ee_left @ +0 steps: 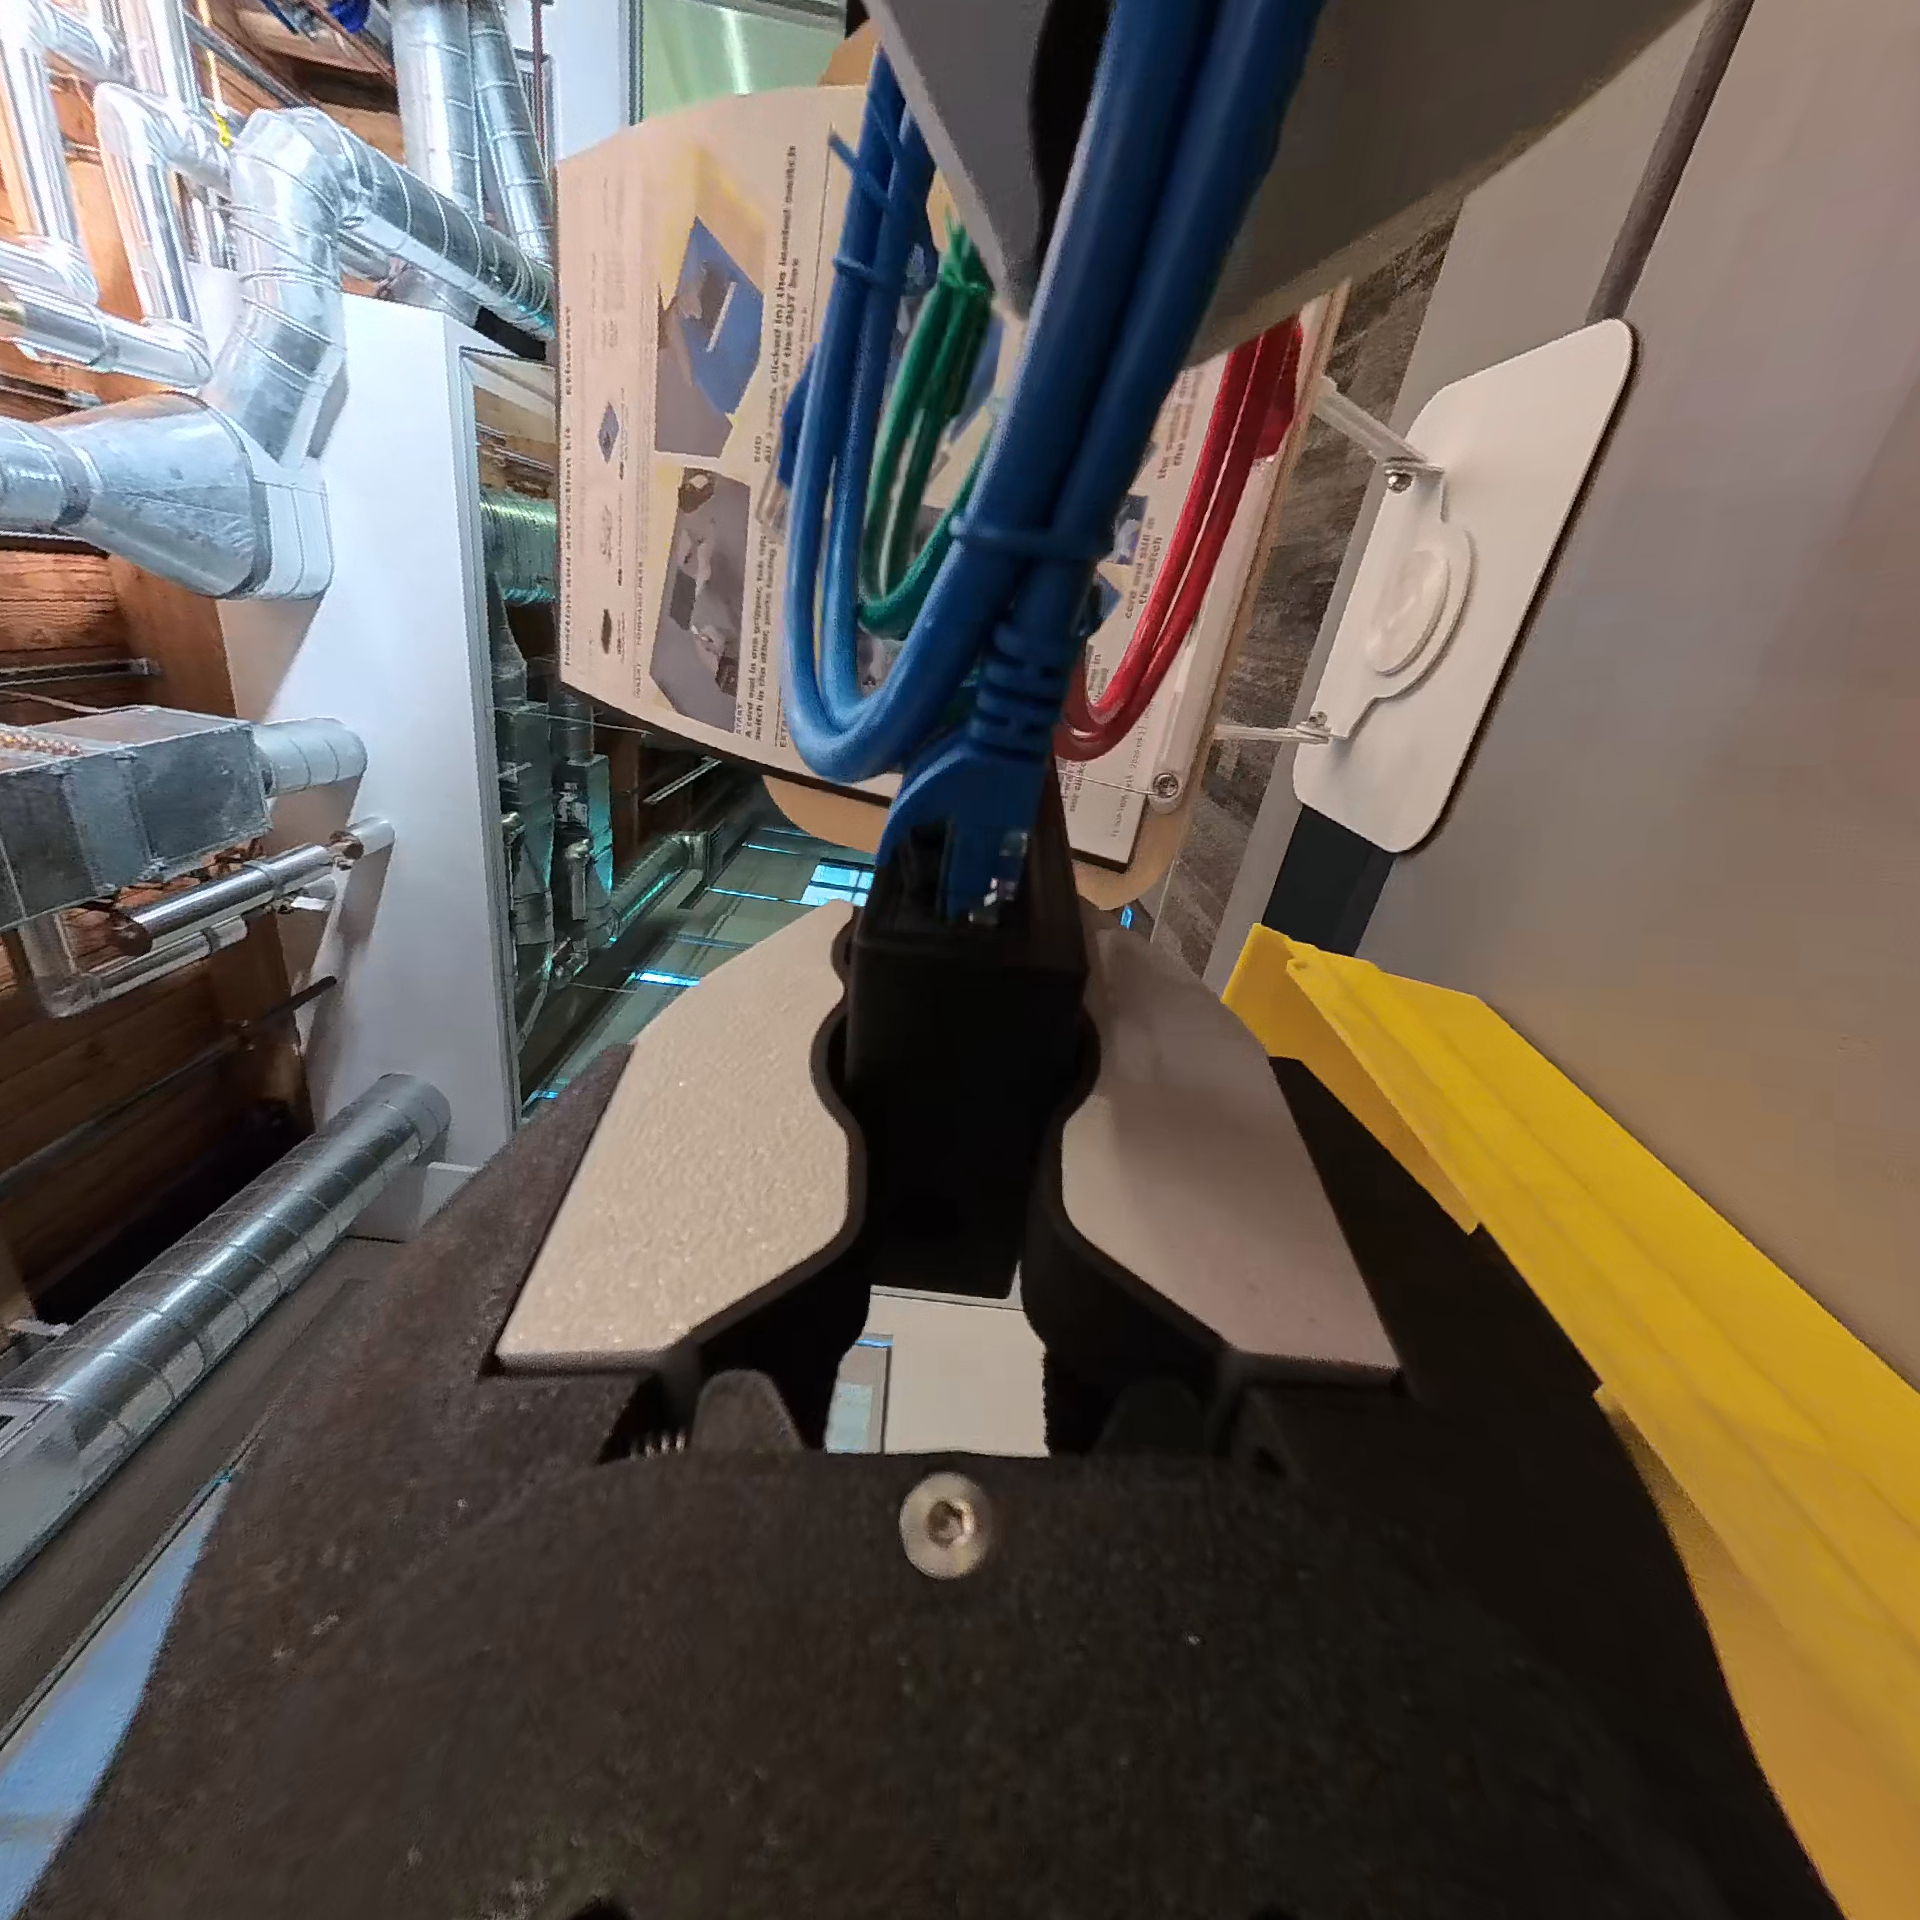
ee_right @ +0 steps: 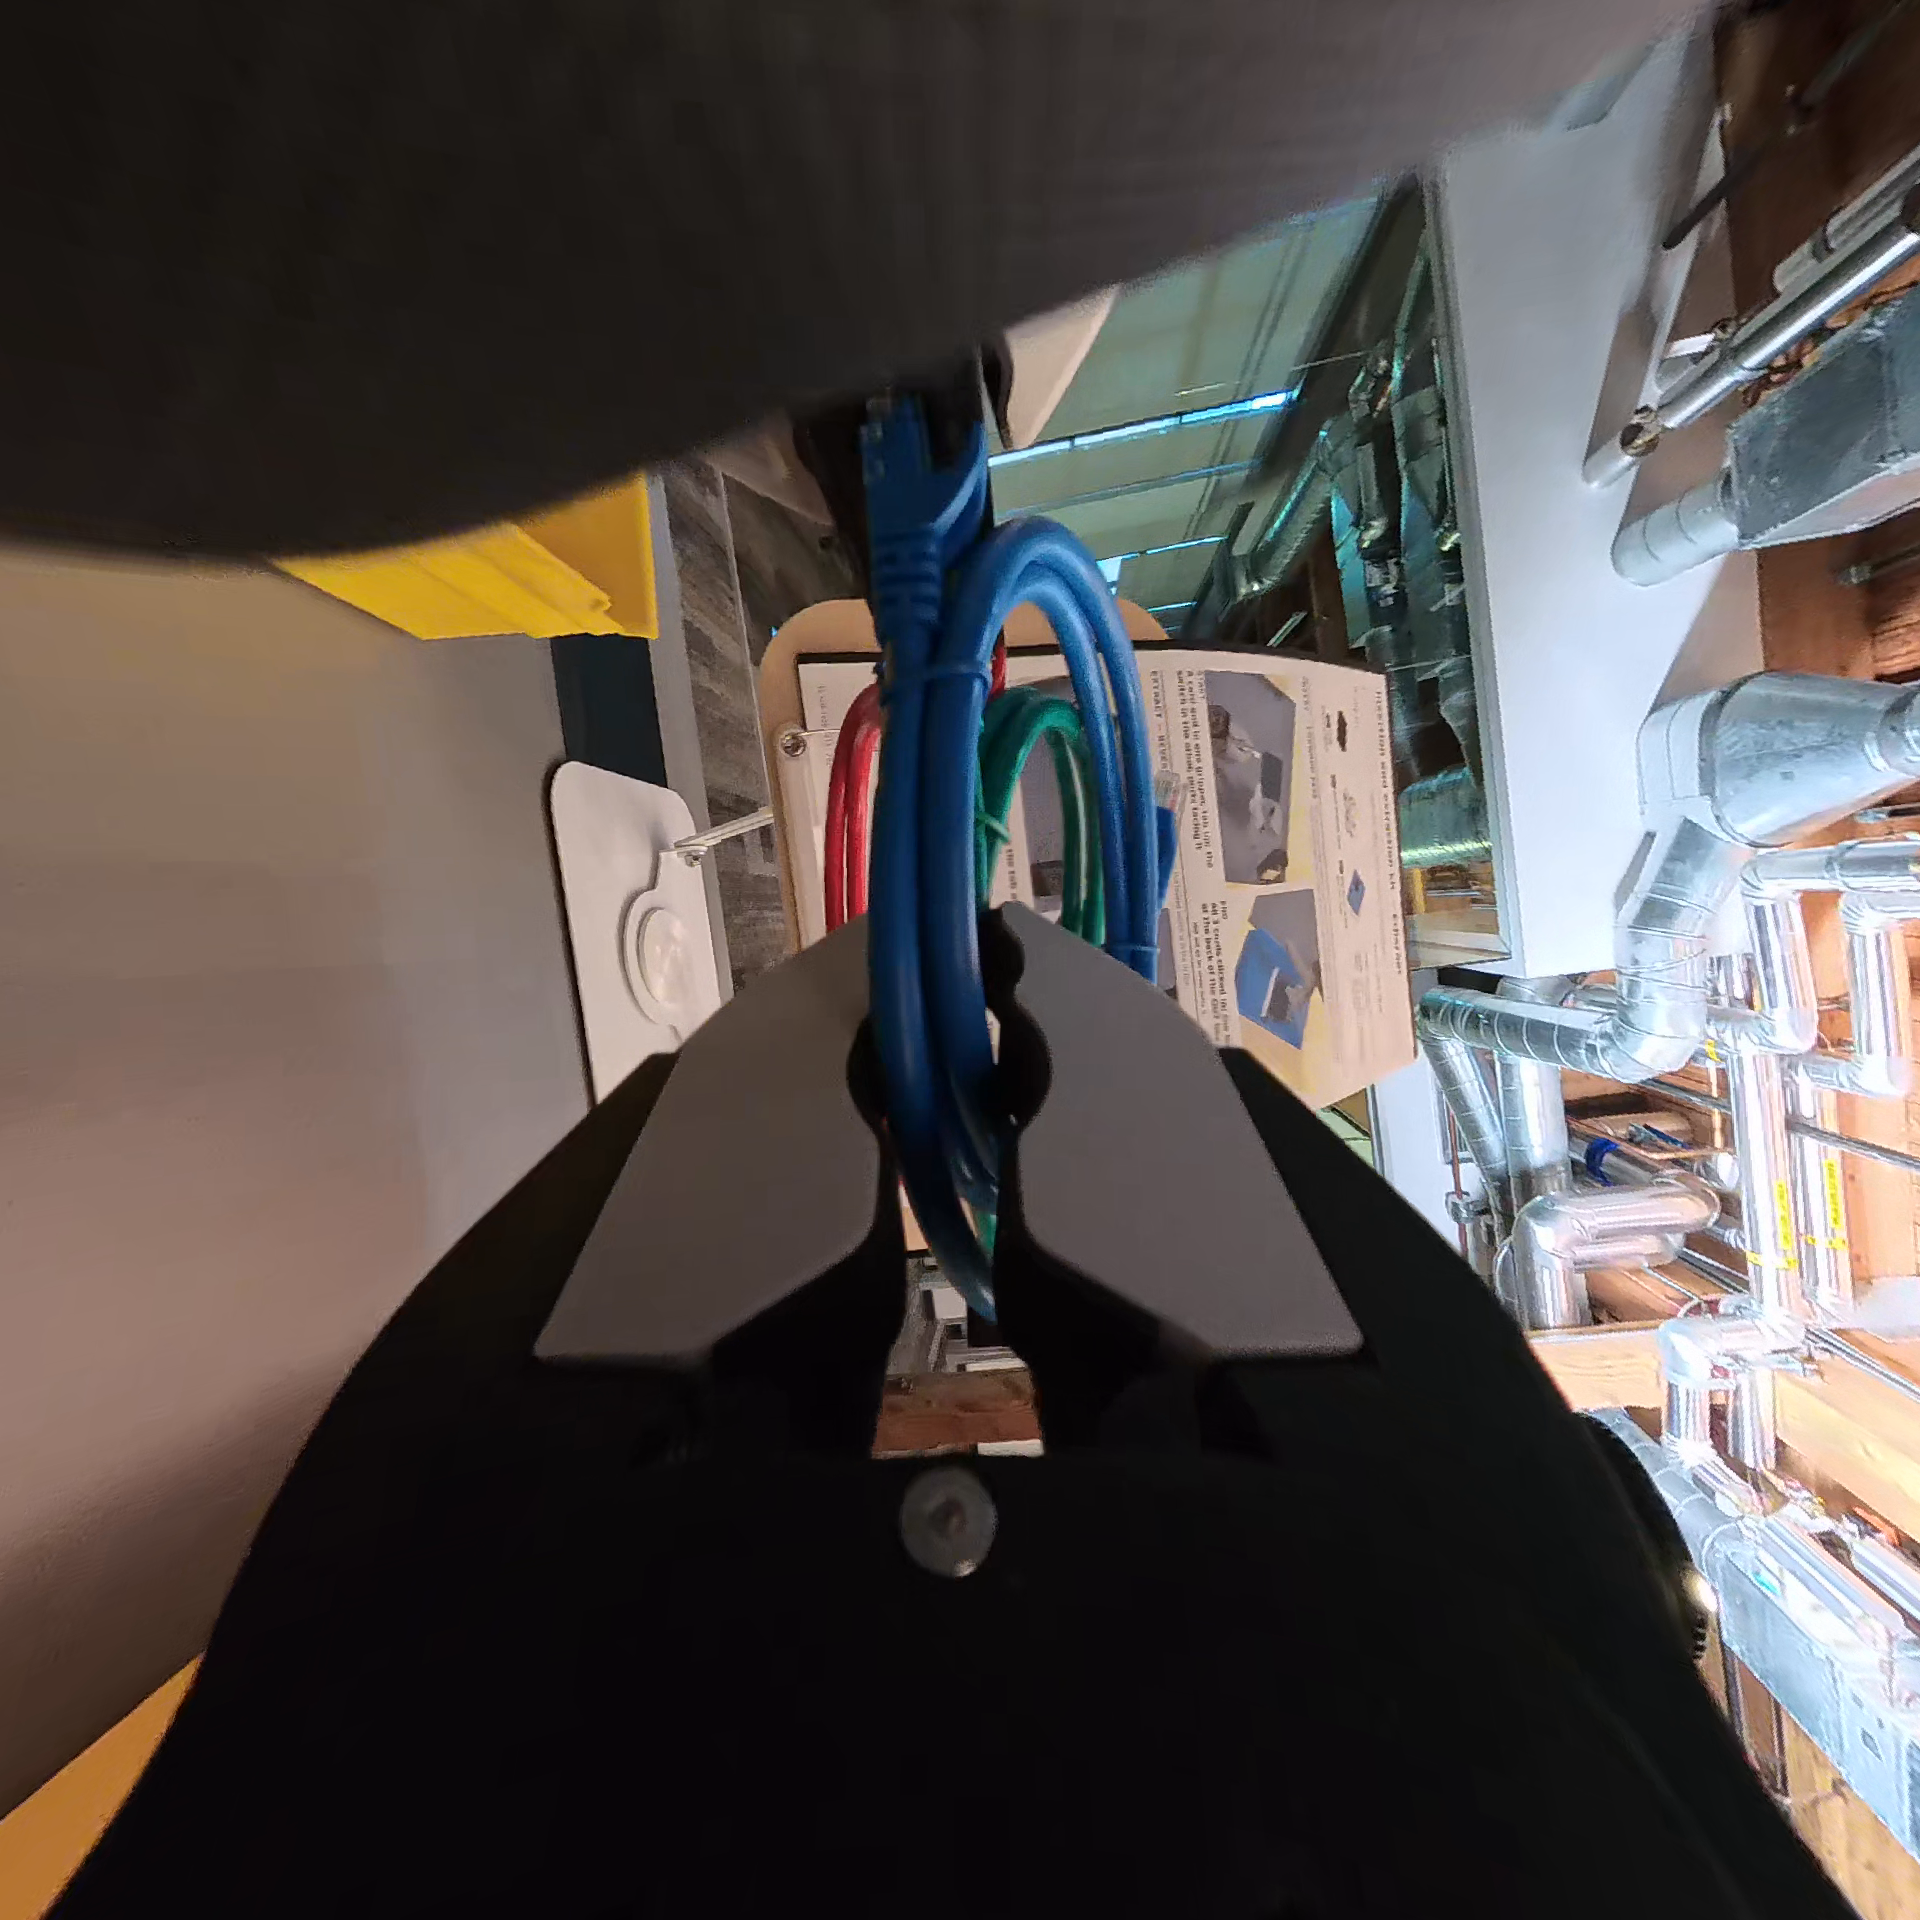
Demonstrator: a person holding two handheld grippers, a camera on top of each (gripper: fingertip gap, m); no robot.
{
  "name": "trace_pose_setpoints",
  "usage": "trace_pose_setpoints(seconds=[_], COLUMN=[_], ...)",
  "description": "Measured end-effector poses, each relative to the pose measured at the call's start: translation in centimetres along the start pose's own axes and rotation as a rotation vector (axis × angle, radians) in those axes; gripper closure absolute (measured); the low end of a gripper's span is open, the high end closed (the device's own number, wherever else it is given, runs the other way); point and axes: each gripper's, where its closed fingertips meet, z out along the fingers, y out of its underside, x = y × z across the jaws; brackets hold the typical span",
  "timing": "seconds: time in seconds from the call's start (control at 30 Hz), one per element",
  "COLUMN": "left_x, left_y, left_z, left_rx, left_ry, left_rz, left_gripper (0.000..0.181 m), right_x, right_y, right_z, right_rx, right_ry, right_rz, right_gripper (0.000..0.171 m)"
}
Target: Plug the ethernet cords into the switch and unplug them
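**Blue cord at the switch port**

The left tool (ee_left: pixel 961 997) pinches the black switch (ee_left: pixel 956 1060); the blue cord (ee_left: pixel 1013 665) plug sits at its port just ahead. The right tool (ee_right: pixel 935 997) pinches the cord's coiled bundle. A sideways tug could likely strain the plug or latch. An instruction sheet (ee_left: pixel 665 436) beyond carries print.

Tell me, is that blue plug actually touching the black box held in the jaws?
Touching. The left wrist view shows the blue plug with its tip seated in the top of the black box, no gap between them.
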Motion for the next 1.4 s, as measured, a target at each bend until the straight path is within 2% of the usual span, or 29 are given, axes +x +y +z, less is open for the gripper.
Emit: trace_pose_setpoints(seconds=[0.23, 0.37, 0.57, 0.7, 0.83, 0.93, 1.07, 1.23, 1.4], left_x=[-1.0, -1.2, -2.7, -2.5, -1.8, -1.3, -1.0, -0.7, -0.4], left_y=[-1.2, -1.4, -1.1, -1.6, -2.7, -3.7, -3.7, -3.4, -2.8], left_z=[-0.9, -1.3, -2.6, -3.3, -4.3, -5.6, -5.1, -3.3, -1.8], left_rx=[0.123, 0.221, 0.459, 0.625, 0.722, 0.787, 0.707, 0.545, 0.467], left_ry=[-0.037, 0.032, 0.077, 0.14, 0.16, 0.133, 0.156, 0.061, 0.059], left_rz=[-0.033, -0.125, -0.243, -0.343, -0.33, -0.248, -0.212, -0.147, -0.209], left_gripper=[0.14, 0.137, 0.131, 0.133, 0.129, 0.146, 0.149, 0.151, 0.151], right_x=[0.9, 1.2, 2.3, 2.7, 2.2, 2.1, 1.9, 2.1, 3.1], right_y=[0.4, 0.9, 2.0, 1.1, -1.2, -2.5, -1.9, -0.3, -0.4], right_z=[-0.9, -1.3, -2.3, -3.4, -4.9, -5.6, -5.2, -3.9, -4.2], right_rx=[0.075, 0.086, 0.106, 0.21, 0.358, 0.436, 0.444, 0.382, 0.398], right_ry=[-0.005, -0.014, 0.003, 0.0, -0.062, -0.088, -0.123, -0.067, -0.006], right_rz=[0.071, 0.085, 0.119, 0.156, 0.149, 0.158, 0.224, 0.25, 0.264], right_gripper=[0.158, 0.158, 0.158, 0.158, 0.159, 0.159, 0.156, 0.148, 0.14])
